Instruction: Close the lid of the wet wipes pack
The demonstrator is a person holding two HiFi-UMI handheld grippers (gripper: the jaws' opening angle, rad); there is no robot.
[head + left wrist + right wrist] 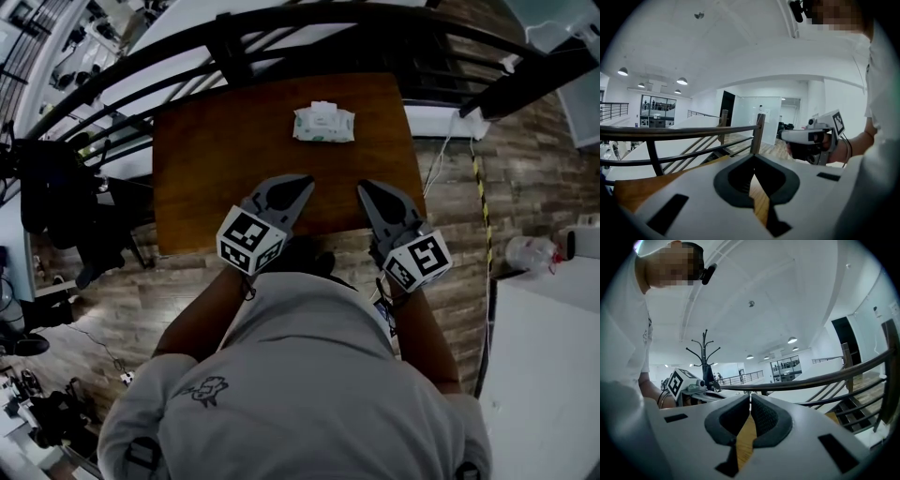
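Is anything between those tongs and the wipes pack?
No. The head view shows only bare table between the wipes pack and the left tongs or right tongs.

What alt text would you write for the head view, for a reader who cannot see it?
Seen from above, a person holds the left gripper and the right gripper, both shut and empty, over the near edge of a wooden table. A wet wipes pack lies near the far edge, apart from both grippers, with a dark railing beyond.

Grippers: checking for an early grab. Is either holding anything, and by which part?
Nothing. The left gripper and right gripper are shut and empty; the wipes pack lies apart.
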